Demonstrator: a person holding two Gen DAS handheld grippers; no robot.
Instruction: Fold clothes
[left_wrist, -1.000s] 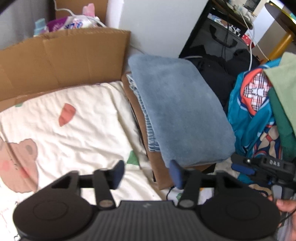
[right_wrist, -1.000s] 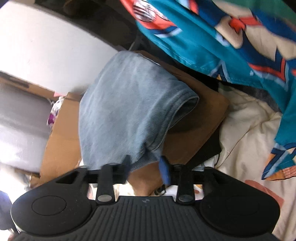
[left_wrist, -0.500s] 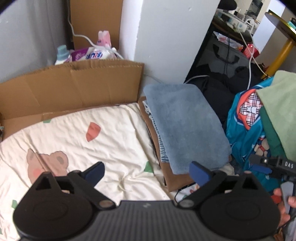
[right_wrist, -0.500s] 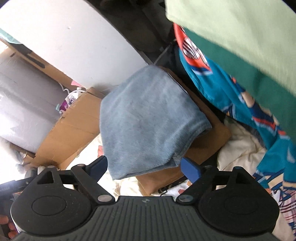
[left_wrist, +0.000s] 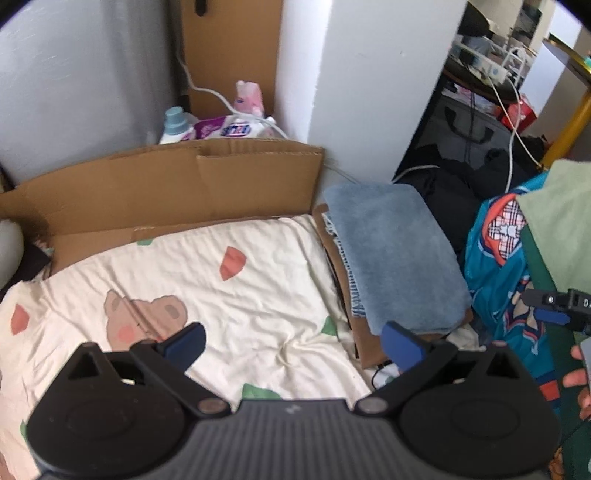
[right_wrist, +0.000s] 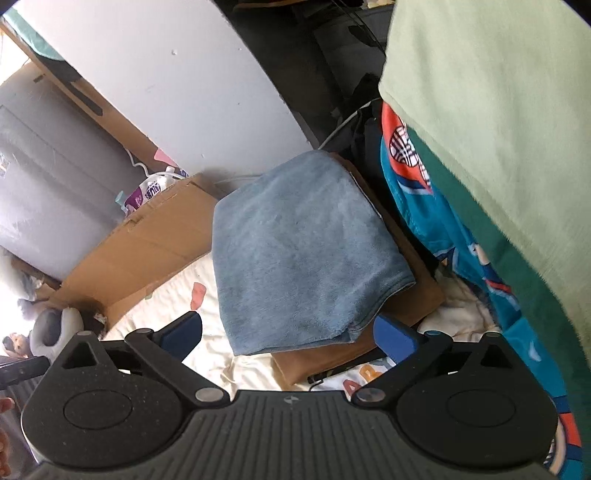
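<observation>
So both grippers are spread wide and holding nothing: left gripper (left_wrist: 291, 341) hangs over the bear-print sheet (left_wrist: 207, 280), right gripper (right_wrist: 288, 334) sits just short of the folded blue towel (right_wrist: 295, 247). That towel lies flat on top of a stack (left_wrist: 369, 347), ahead and to the right of the left gripper. An unfolded heap (right_wrist: 461, 229) (teal print, green stuff) is off to the right. Looks like a between-garments moment to me; the next piece would need a clean pinch on an edge
</observation>
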